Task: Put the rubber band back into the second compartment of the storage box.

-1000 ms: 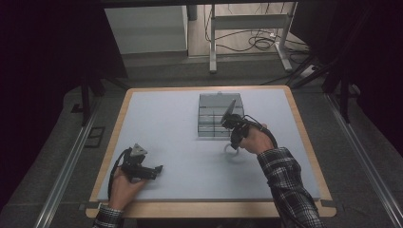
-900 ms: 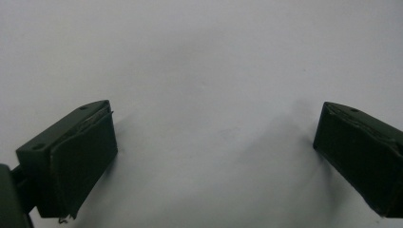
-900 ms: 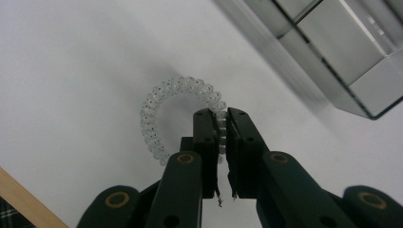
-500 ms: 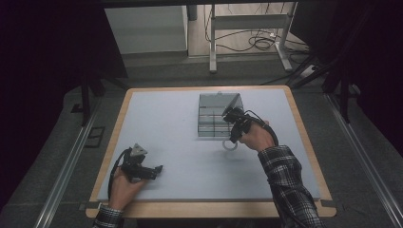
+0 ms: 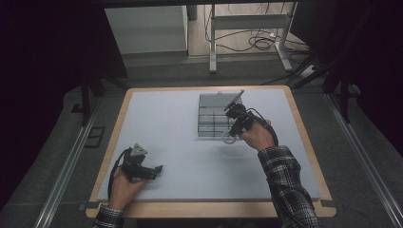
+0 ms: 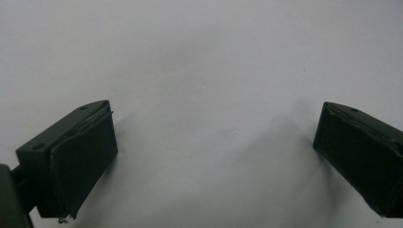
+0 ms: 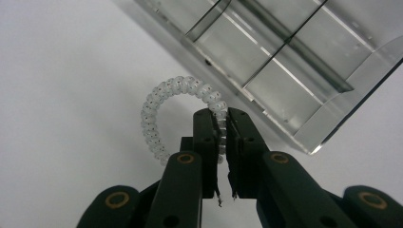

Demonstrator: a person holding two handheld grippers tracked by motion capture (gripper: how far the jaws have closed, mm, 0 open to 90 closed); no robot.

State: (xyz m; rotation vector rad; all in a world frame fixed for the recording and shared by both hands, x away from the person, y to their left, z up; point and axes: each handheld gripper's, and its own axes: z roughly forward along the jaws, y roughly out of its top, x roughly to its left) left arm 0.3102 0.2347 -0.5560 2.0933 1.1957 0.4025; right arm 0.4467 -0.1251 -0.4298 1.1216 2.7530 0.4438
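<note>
Table (image 5: 161, 118): pale grey top with a wooden edge.
Box (image 5: 214, 117): clear plastic, split into compartments, sits right of centre toward the far side; a near corner visible in the right gripper view (image 7: 304, 71).
Hair tie (image 7: 161, 102): clear spiral ring, just beside the box's near edge, outside every compartment; also seen from above (image 5: 228, 138).
Right gripper (image 7: 222, 124): jaws pressed onto one side of the hair tie, coil pinched between the pads; held in the right hand (image 5: 259, 135) next to the box.
Left gripper (image 5: 159, 168): near the front left of the table, well apart from the box; jaws spread wide over bare tabletop, nothing between them.
</note>
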